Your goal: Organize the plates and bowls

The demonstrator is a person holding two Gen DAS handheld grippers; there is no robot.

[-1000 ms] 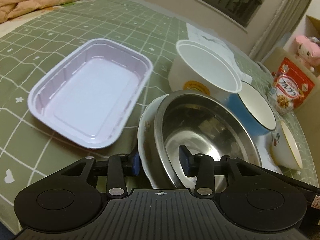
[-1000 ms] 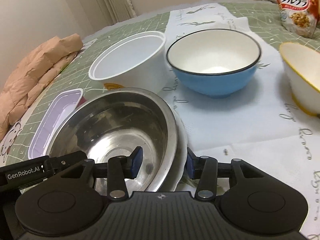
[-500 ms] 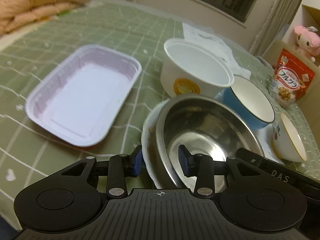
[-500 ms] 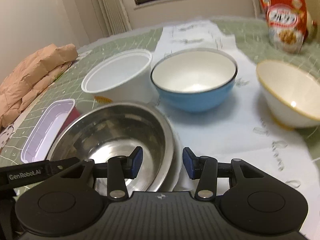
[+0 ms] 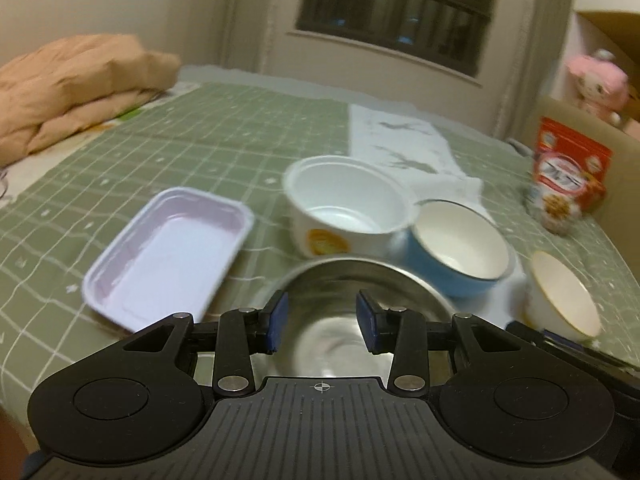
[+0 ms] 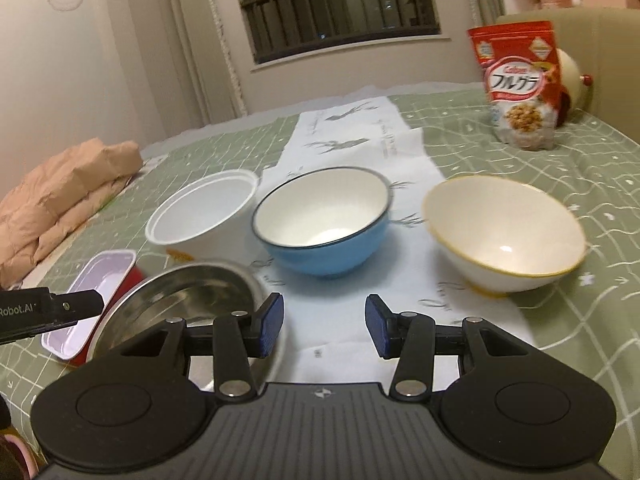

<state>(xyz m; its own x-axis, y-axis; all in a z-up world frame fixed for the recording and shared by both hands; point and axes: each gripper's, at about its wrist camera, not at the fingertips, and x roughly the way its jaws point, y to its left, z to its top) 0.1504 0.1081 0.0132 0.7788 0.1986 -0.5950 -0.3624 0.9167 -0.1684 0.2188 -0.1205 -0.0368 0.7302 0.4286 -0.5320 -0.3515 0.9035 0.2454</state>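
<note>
On the worktop (image 5: 240,132), under its green checked cover, as seen from the left wrist: the left hand-held gripper (image 5: 322,316) has its jaws apart with no pad visibly pressing on anything. The steel bowl (image 5: 360,284) lies just beyond and below the blue pads, and its rim arcs across the gap between them. To the left lies an empty lilac tray (image 5: 168,256), close to the steel bowl. Behind the steel bowl stand a white tub (image 5: 348,200) and a blue bowl (image 5: 460,236), side by side. A yellow-rimmed bowl (image 5: 560,296) stands further right. A white cloth (image 5: 408,140) runs back from the bowls. At the edges are a cereal bag (image 5: 568,176), a folded quilt (image 5: 72,88) and a pink plush toy (image 5: 600,84).

From the right wrist: the right hand-held gripper (image 6: 324,324) also has its jaws apart, the gap lying over bare white cloth. Its left pad is just beside the steel bowl's rim; contact cannot be told because of blur. The blue bowl sits on the cloth straight ahead, the white tub to its left and the yellow-rimmed bowl to its right. The left hand-held gripper's body enters at the far left, in front of the lilac tray.
</note>
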